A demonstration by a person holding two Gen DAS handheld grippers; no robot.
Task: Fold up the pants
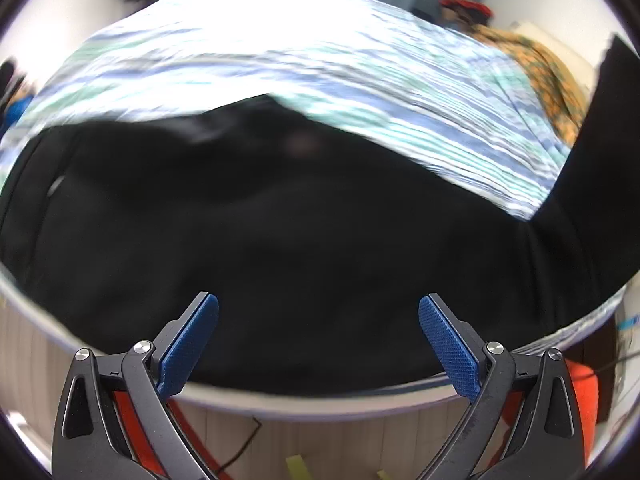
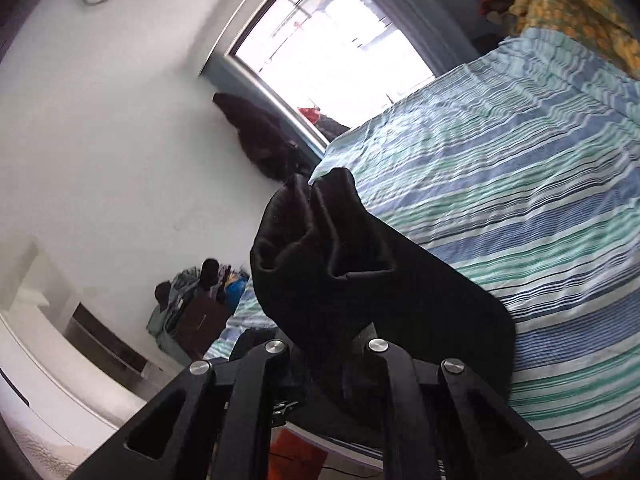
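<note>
Black pants lie spread over the near part of a bed with a blue, green and white striped sheet. My left gripper is open, its blue pads wide apart just above the pants' near edge, holding nothing. One trouser part rises off the bed at the right edge of the left wrist view. My right gripper is shut on the pants' bunched leg ends and holds them lifted above the striped sheet. Its fingertips are hidden by the cloth.
An orange patterned blanket lies at the bed's far corner; it also shows in the right wrist view. A window, dark hanging clothes and a pile of things stand beyond the bed. Wood floor with a cable lies below the bed edge.
</note>
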